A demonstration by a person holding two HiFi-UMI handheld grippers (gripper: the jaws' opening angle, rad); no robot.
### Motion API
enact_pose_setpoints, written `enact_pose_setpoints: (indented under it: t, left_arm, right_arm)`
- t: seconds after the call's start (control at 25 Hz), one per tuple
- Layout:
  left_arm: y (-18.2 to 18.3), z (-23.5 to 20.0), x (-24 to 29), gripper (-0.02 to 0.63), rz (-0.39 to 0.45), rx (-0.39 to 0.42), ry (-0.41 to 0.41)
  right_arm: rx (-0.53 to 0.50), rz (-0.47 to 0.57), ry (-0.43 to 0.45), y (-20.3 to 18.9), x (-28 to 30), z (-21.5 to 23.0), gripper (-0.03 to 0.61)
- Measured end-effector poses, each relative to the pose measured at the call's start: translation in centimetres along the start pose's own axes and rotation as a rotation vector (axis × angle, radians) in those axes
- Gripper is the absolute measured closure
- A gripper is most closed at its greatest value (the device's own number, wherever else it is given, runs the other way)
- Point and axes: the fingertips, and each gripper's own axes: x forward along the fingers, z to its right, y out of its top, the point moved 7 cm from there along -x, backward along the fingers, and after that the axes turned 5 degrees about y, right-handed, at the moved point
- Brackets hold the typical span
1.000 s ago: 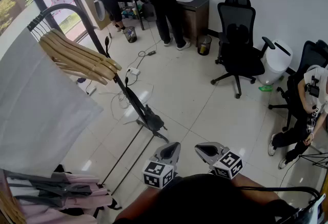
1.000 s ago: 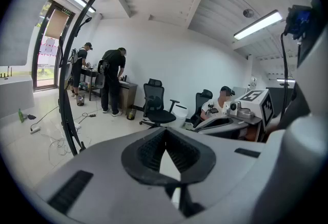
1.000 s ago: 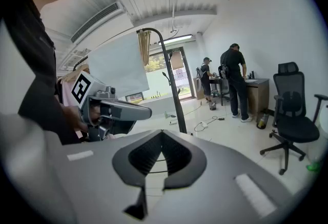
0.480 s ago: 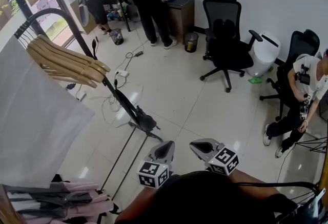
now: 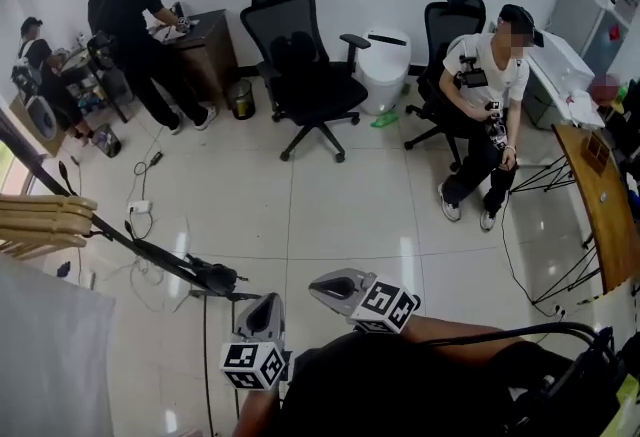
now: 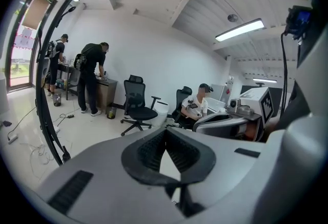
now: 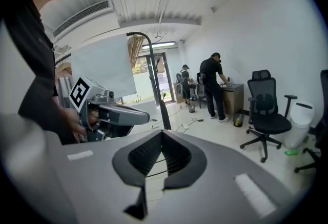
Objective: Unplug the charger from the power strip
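Pale floor tiles (image 5: 330, 195) fill the head view, glossy under the ceiling lights, and we're looking across an office. Low down, close to the person's body, both tools are held side by side. The left gripper (image 5: 268, 301) has its jaws pressed together at the tips, nothing between them. The right gripper (image 5: 318, 283) is just beside it, jaws closed tight too and gripping nothing.

Over at the floor's left edge lies the white power strip (image 5: 140, 207), with thin cables (image 5: 150, 270) looping around it on the tiles. It is well apart from both grippers. The charger itself is too small to make out from here.

Between the grippers and that strip, a black clothes rack pole (image 5: 150, 255) slants across, with wooden hangers (image 5: 45, 220) at its upper end and a white cloth (image 5: 50, 355) hanging in the lower left corner.

Along the far wall, a black office chair (image 5: 300, 65) stands empty, with a person (image 5: 485, 95) in a white shirt seated on another chair near the right side. At the far left corner a standing person in black (image 5: 130, 25) leans over a dark desk (image 5: 205, 40). A wooden tabletop (image 5: 600, 195) runs along the right edge.
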Motion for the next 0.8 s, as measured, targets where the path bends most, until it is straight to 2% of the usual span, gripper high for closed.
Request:
enact_pose_setpoints:
  t: [0.28, 0.48, 0.8]
  left_arm:
    - [-0.3, 1.8, -0.1, 0.607, -0.044, 0.060, -0.119]
    - [0.1, 4.7, 0.2, 0.607, -0.050, 0.092, -0.180]
    - [-0.6, 10.9, 0.3, 0.607, -0.041, 0.127, -0.199]
  right_arm:
    - [0.056, 0.043, -0.141, -1.5, -3.5, -2.5, 0.577]
    - [0.083, 0.080, -0.216, -2.0, -6.8, -3.6, 0.577]
    - [0.069, 0.124, -0.257, -3.2, -12.9, -4.2, 0.577]
